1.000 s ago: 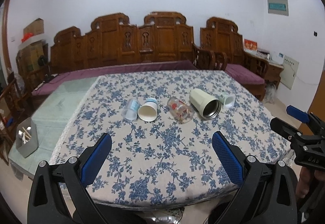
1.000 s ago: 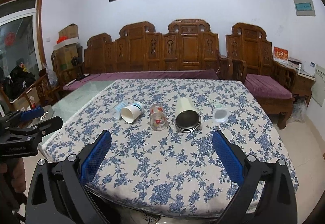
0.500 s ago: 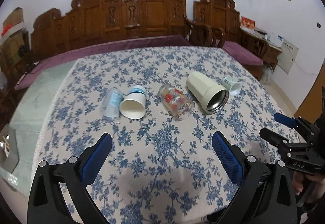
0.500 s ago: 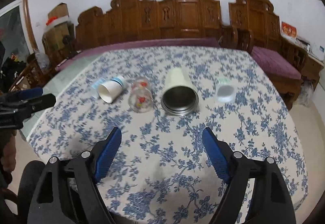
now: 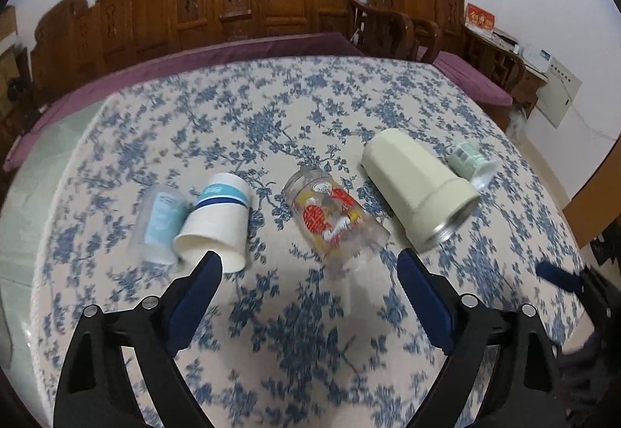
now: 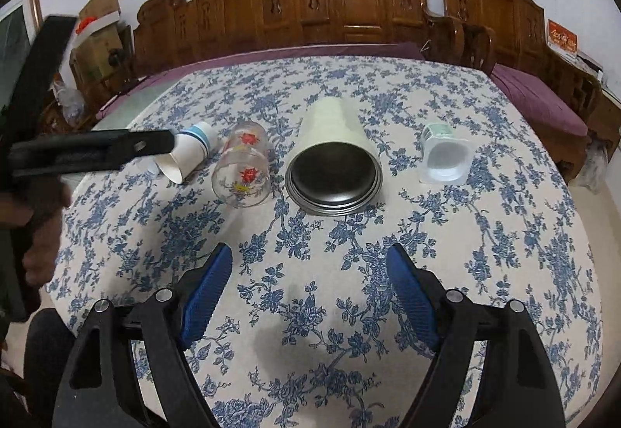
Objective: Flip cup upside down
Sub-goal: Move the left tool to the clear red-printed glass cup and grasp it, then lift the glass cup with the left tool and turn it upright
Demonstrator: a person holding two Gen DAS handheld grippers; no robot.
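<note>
Five cups on their sides in a row on blue-floral tablecloth (image 6: 310,315) — clear plastic cup (image 5: 159,224), white paper cup with blue band (image 5: 215,220), clear printed glass (image 5: 333,218), big cream steel-lined tumbler (image 6: 333,160), small white-green plastic cup (image 6: 442,156). Left gripper (image 5: 310,269) low over cloth, fingers wide apart, empty, pointed at printed glass. Right gripper (image 6: 310,265) — fingers wide too, empty, facing tumbler mouth, near but apart.

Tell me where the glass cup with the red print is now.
In both views the glass cup lies on its side mid-row on the tablecloth, between the paper cup and the cream metal tumbler.
</note>
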